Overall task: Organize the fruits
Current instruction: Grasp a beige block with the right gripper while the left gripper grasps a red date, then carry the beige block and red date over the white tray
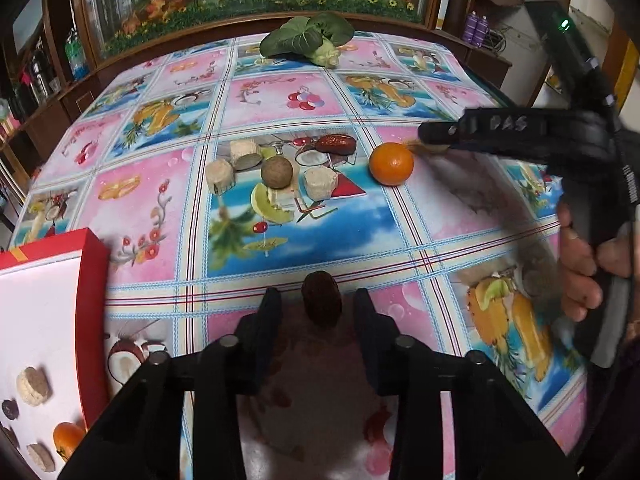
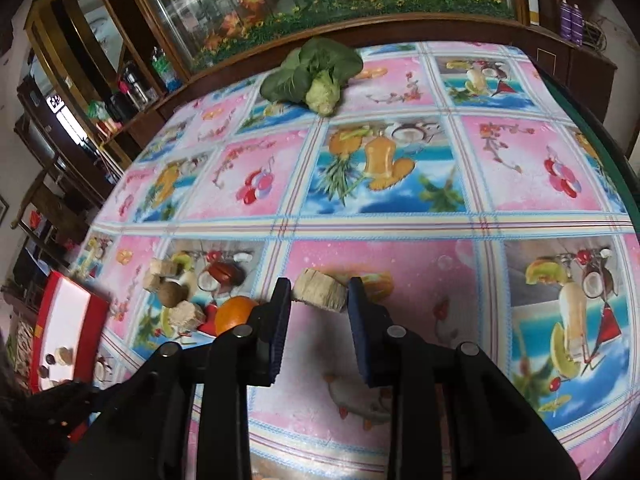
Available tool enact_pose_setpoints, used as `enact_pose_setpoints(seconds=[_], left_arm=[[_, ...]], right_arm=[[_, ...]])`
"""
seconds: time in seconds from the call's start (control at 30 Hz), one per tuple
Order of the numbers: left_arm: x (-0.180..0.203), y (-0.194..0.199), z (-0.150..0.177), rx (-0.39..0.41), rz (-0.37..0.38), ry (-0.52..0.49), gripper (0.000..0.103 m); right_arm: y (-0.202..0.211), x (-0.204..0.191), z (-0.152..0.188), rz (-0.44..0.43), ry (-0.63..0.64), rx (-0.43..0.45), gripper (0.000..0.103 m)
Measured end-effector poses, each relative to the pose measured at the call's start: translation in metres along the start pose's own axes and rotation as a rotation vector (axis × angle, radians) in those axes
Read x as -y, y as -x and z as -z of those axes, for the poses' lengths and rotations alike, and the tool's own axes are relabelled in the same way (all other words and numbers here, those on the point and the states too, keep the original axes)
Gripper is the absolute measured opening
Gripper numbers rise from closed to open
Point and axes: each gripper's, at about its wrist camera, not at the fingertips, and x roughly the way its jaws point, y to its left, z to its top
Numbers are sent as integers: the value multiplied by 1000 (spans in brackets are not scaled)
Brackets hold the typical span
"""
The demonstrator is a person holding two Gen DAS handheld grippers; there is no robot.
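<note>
On the fruit-print worktop [image 1: 160, 208], the near-left red box [image 1: 94, 272] holds few pieces; left tongs [image 1: 316, 300] gape around a dark date [image 1: 321, 300], right tongs [image 2: 320, 292] bracket a pale chunk [image 2: 320, 290], farther cluster [image 1: 276, 172] and orange [image 1: 391, 163] remaining.

Pink-and-blue fruit-print tablecloth [image 1: 168, 208], orange tangerine [image 1: 391, 163] (red box [image 1: 93, 264]).

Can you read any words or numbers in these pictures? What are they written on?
"BAS", or something close, in raised letters on the black arm of the right tongs; blurred, so I am not sure.
White lettering down the handle of the same tool: too blurred to read.
Labels on the purple bottles on the shelf: too small to read.
The tablecloth and the red box show only pictures, no words I can read.
</note>
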Motion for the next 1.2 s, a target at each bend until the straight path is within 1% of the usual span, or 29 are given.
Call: enact_pose_setpoints(seconds=[0.03,0.1,0.17,0.2,0.37,0.47,0.57,0.67,0.73,0.83,0.93,1.03,1.1,1.2], left_arm=[[0,0,0,3,-1,2,33],[0,0,-1,10,-15,2,25],[0,-1,-1,17,-22,1,23],[0,-1,-1,21,-22,2,17],[1,0,0,40,-29,5,17],[1,7,2,60,-30,14,17],[3,24,4,102,-43,7,17],[1,48,7,161,-48,12,17],[-3,67,9,207,-65,21,17],[-15,94,15,277,-122,41,17],[-30,115,23,329,-193,63,17],[-52,130,30,358,-248,98,17],[-66,137,35,376,-298,116,17],[-88,142,43,384,-359,151,17]], right_arm=[[3,0,-1,-4,-2,7,30],[8,-1,-2,-11,-9,20,30],[12,-1,-3,-17,-16,31,30],[14,-1,-3,-20,-24,39,30],[22,1,-3,-42,-47,60,30],[24,1,-3,-75,-59,63,30],[26,-4,-2,-103,-62,64,30],[31,-12,1,-137,-54,84,31],[35,-21,4,-186,-50,97,31],[41,-39,9,-240,-37,117,31],[47,-69,17,-307,11,139,31],[50,-104,28,-360,68,156,31],[48,-127,36,-412,74,148,31],[40,-156,45,-465,83,127,31]])
